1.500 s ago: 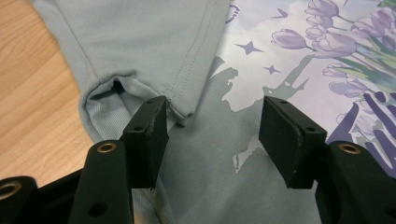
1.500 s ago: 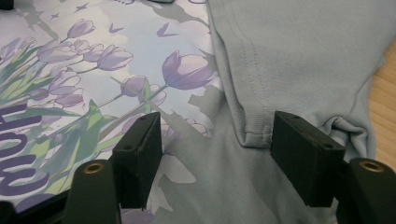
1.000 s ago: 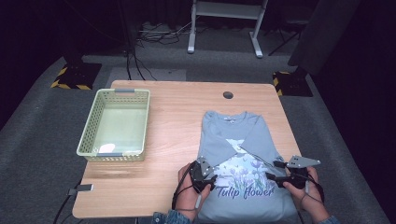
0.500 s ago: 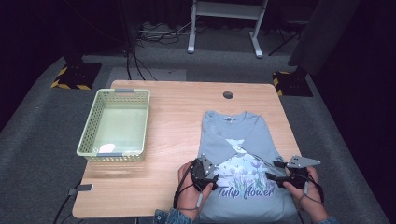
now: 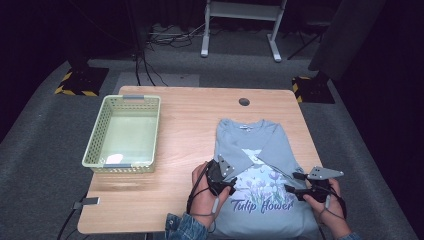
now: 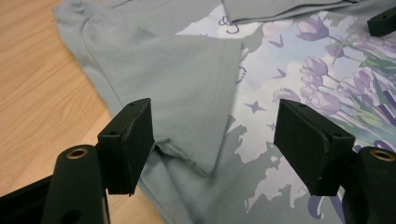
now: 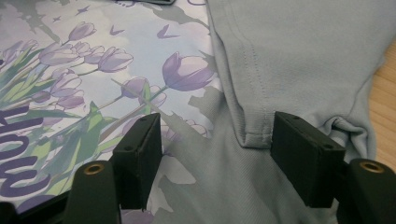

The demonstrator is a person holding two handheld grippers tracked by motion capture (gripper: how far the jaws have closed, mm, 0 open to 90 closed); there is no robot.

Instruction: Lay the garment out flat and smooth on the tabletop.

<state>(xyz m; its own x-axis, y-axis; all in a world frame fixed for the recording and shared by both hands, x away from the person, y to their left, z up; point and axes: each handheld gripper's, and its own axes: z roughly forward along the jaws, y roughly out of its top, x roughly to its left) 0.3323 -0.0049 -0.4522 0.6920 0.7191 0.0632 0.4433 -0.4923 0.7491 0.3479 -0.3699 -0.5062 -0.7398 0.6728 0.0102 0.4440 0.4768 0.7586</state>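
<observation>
A grey-blue T-shirt (image 5: 260,142) with a purple tulip print lies flat on the right half of the wooden table (image 5: 185,125), both sleeves folded in over the print. My left gripper (image 5: 231,181) hovers over the shirt's left side. In the left gripper view its jaws have just been opening, and the gripper (image 6: 219,128) now stands open above the folded left sleeve (image 6: 187,79) without touching it. My right gripper (image 5: 294,182) is at the shirt's right side. It (image 7: 219,135) is open, low over the fabric, its jaws on either side of the folded right sleeve's hem (image 7: 254,133).
A pale green mesh basket (image 5: 95,137) stands on the table's left half with a small white thing (image 5: 112,159) inside. A round cable hole (image 5: 244,101) sits near the far edge. Dark floor, cables and a stand's legs lie beyond the table.
My left gripper has lifted a little over the shirt's left side and its jaws stand wider. The right gripper and the shirt have stayed put.
</observation>
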